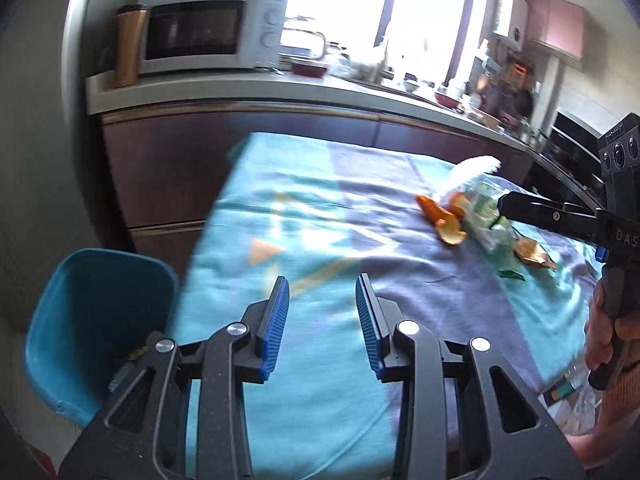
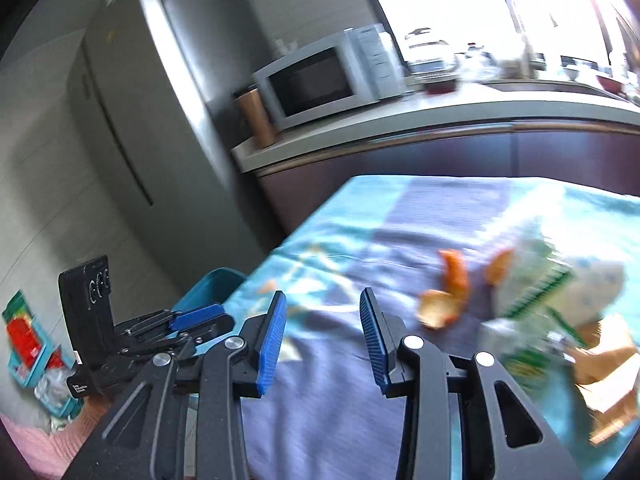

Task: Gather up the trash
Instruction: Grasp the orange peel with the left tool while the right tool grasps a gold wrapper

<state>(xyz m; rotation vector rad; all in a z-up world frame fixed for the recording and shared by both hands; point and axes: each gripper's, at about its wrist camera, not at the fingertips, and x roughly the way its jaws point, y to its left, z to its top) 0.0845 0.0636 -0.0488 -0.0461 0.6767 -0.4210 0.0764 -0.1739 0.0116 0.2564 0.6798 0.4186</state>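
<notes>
- Left gripper (image 1: pixel 322 316): fingers spread apart, nothing between them, hovering over the cloth-covered surface (image 1: pixel 320 208) near its left edge.
- Right gripper (image 2: pixel 323 334): fingers likewise released and empty, above the cloth, with the trash just ahead and to its right.
- Trash sits in one loose cluster on the far right part of the surface: orange peel (image 1: pixel 444 220) in curled pieces, a crumpled clear-and-green plastic wrapper (image 1: pixel 486 216) touching it, a white tissue (image 1: pixel 472 172) sticking up behind, a brown wrapper (image 1: pixel 534 254) just beside.
- Container: blue bin (image 1: pixel 92 320) stands on the floor beside the left edge of the surface, below its level. Some debris shows at the bottom near its right wall (too hidden by the gripper to identify).
- Judgement, step in hand: approach to the next pickup; the cluster is not yet touched.
- Risk: peel pieces are curved and slick, and a pinch on an edge could flip one out of the fingers.
- Risk: the wrapper is thin and springy; the fingers may close on the cloth under it and drag the cloth, scattering the pile.
- Risk: the bin is well apart from the cluster (whole surface between), so a light item like the tissue may drop during the carry or miss the opening.
</notes>
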